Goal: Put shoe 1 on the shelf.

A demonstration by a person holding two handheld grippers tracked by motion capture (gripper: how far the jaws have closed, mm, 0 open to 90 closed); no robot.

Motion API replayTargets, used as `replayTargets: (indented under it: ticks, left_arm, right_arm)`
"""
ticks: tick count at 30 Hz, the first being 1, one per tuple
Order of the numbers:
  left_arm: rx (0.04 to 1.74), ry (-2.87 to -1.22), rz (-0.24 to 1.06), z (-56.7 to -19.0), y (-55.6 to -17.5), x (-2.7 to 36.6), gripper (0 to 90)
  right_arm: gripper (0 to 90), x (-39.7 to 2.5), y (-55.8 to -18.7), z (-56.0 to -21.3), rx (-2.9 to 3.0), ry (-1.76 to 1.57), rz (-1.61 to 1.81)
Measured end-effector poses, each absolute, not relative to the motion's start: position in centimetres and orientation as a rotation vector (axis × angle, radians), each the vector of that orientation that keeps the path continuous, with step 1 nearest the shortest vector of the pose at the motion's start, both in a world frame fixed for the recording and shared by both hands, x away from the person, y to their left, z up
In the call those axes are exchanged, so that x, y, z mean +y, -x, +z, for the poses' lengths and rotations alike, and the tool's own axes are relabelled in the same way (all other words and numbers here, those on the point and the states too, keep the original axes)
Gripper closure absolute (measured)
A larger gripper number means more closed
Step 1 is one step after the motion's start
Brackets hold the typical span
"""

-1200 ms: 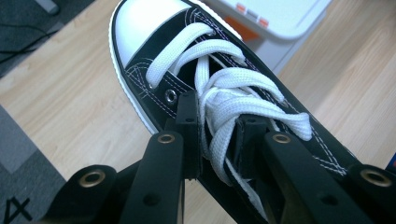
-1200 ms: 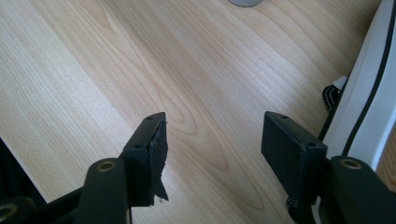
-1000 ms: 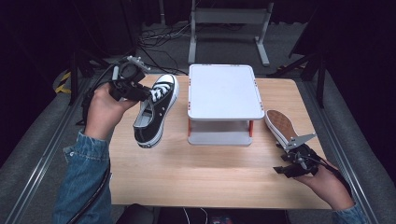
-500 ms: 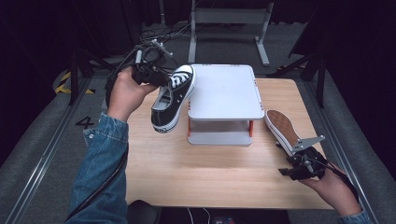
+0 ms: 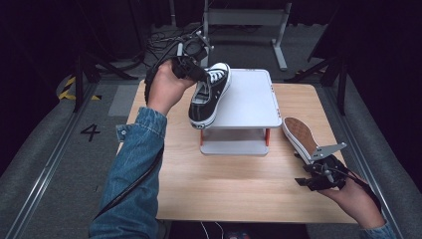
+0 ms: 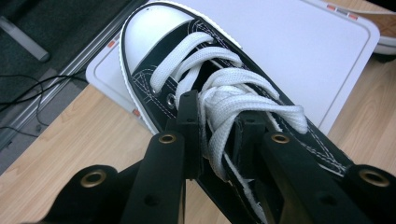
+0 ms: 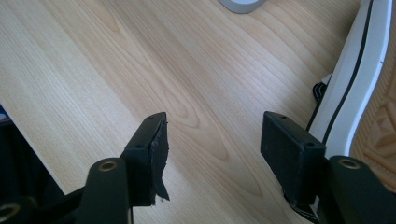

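My left claw [image 5: 196,74] gripped the black sneaker [image 5: 209,97] above the white stand [image 5: 249,102], while my right claw [image 7: 212,149] hung released beside the other sneaker [image 5: 298,137].

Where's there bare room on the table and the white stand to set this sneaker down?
The white stand's top is bare right of the held sneaker. The table is bare in front of the stand. The right edge is crowded by the second sneaker and right tongs.

Blue denim sleeve [image 5: 133,174] with buttoned cuff, black left gripper [image 5: 193,69] trailing black cable, black right gripper [image 5: 318,172], brass-ringed screw holes behind jaws
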State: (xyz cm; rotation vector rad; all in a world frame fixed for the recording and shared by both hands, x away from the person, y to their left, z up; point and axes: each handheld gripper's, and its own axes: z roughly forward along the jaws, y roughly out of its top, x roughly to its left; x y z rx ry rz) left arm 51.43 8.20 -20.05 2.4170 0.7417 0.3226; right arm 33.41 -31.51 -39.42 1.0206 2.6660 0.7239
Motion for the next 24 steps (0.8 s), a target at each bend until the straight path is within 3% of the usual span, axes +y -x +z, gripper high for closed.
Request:
replayTargets:
  ticks: [24]
  left_arm:
    - [0.876, -2.412, 0.377, -22.6, -56.4, 4.7, 77.6]
  right_arm:
    - [42.4, -31.8, -33.3, -39.7, 2.680, -1.034, 0.725]
